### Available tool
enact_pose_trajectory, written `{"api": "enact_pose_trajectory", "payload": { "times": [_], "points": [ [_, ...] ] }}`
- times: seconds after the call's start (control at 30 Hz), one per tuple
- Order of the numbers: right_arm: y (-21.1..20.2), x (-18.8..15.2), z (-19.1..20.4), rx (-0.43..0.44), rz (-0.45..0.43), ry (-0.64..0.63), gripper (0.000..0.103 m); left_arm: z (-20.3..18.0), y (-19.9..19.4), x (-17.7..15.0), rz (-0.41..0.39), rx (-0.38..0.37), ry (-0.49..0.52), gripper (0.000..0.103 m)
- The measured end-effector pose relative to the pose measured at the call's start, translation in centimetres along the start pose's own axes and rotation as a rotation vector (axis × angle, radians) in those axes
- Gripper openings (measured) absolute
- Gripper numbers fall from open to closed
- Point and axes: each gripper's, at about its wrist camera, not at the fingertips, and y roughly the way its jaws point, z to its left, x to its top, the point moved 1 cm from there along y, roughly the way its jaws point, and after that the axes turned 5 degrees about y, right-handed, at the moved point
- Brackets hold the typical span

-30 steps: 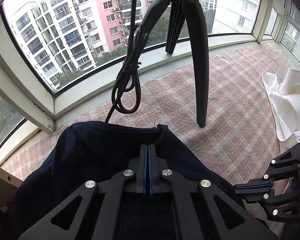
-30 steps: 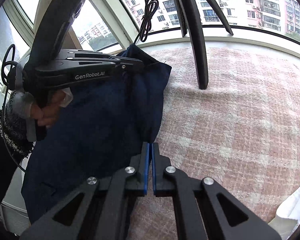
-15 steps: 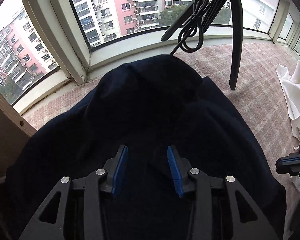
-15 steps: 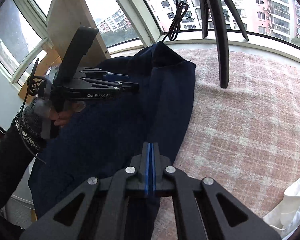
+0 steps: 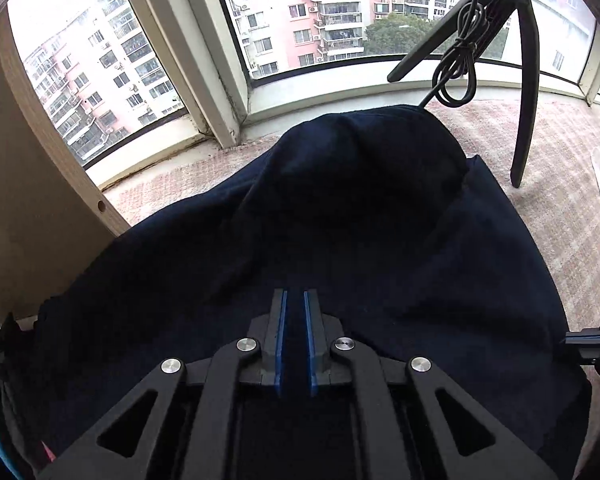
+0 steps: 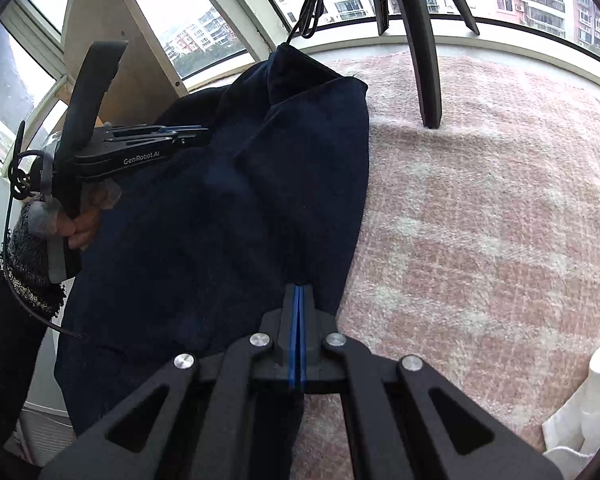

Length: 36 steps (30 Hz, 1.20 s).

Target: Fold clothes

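Observation:
A dark navy garment [image 5: 360, 240] lies bunched on the pink checked cover [image 6: 480, 208]; it also shows in the right wrist view [image 6: 228, 208]. My left gripper [image 5: 294, 296] hovers over the garment's near part with its jaws a narrow gap apart and nothing between them. In the right wrist view the left gripper [image 6: 196, 136] sits over the garment's left side. My right gripper [image 6: 298, 292] is shut on the garment's right edge and shows at the far right of the left wrist view [image 5: 580, 338].
A black tripod [image 5: 524, 92] with a coiled cable [image 5: 458, 76] stands on the cover behind the garment. A white garment [image 6: 584, 408] lies at the right. A wooden board [image 5: 28, 208] leans at the left. A curved window sill [image 5: 340, 84] bounds the far side.
My left gripper let go of the garment, opened wide, then narrowed to a small gap and pulled back over the cloth. The garment dropped flatter. My right gripper stayed shut on the edge.

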Motion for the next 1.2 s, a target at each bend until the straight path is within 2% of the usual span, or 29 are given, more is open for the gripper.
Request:
{"api": "enact_pose_trajectory", "payload": {
  "times": [0.07, 0.17, 0.23, 0.27, 0.33, 0.4, 0.43, 0.53, 0.57, 0.7, 0.77, 0.83, 0.87, 0.97, 1.1, 1.13, 1.2],
  "points": [
    [-1.6, 0.0, -0.3, 0.003, -0.023, 0.030, 0.004, 0.2, -2.7, -1.5, -0.029, -0.020, 0.010, 0.018],
    [-3.0, -1.9, 1.0, 0.078, 0.016, -0.006, 0.004, 0.5, -6.8, -3.7, -0.073, -0.049, 0.024, 0.018],
    [-3.9, -3.2, 2.0, 0.127, 0.044, -0.031, 0.004, 0.6, -9.5, -5.2, -0.102, -0.069, 0.034, 0.023],
    [-2.9, -3.6, 3.0, 0.125, 0.083, -0.066, 0.004, 0.7, -10.8, -5.9, -0.117, -0.079, 0.038, 0.025],
    [-1.7, -4.8, 4.0, 0.065, 0.140, -0.113, 0.004, 0.9, -13.5, -7.4, -0.146, -0.099, 0.048, 0.026],
    [-0.4, -5.3, 3.5, -0.078, 0.141, -0.119, 0.004, 1.5, -15.4, -9.5, -0.146, -0.074, 0.049, 0.026],
    [-0.5, -5.2, 2.8, -0.096, 0.113, -0.100, 0.000, 1.9, -16.3, -10.8, -0.141, -0.053, 0.044, 0.026],
    [-2.5, -5.4, 0.7, -0.084, 0.080, -0.003, 0.001, 3.3, -18.8, -14.3, -0.132, -0.026, -0.005, 0.027],
    [-3.1, -5.5, 0.2, -0.081, 0.069, 0.024, 0.004, 3.8, -19.4, -15.5, -0.123, -0.032, -0.024, 0.027],
    [-3.5, -5.1, 3.1, -0.143, 0.033, -0.119, 0.010, 5.3, -21.8, -20.4, -0.087, -0.038, -0.104, 0.027],
    [-1.7, -4.4, 4.4, -0.079, 0.086, -0.138, 0.011, 6.0, -22.7, -22.2, -0.086, -0.044, -0.139, 0.027],
    [0.0, -4.3, 3.9, -0.098, 0.140, -0.101, 0.011, 7.1, -23.3, -24.0, -0.069, -0.010, -0.176, 0.027],
    [-0.3, -4.6, 3.4, -0.120, 0.127, -0.089, 0.006, 7.7, -23.7, -25.2, -0.058, 0.006, -0.198, 0.027],
    [-2.0, -4.9, 2.3, -0.110, 0.118, -0.015, 0.007, 9.7, -24.4, -29.6, -0.002, 0.055, -0.275, 0.030],
    [-6.3, -6.8, 3.5, -0.008, 0.086, 0.010, 0.008, 12.7, -24.4, -37.5, 0.106, 0.139, -0.395, 0.037],
    [-7.5, -7.3, 4.0, 0.005, 0.064, 0.016, 0.012, 13.4, -24.1, -39.7, 0.138, 0.144, -0.430, 0.038],
    [-9.6, -8.9, 5.1, 0.036, 0.032, 0.031, 0.027, 14.7, -23.3, -43.9, 0.201, 0.150, -0.498, 0.038]
  ]
}}
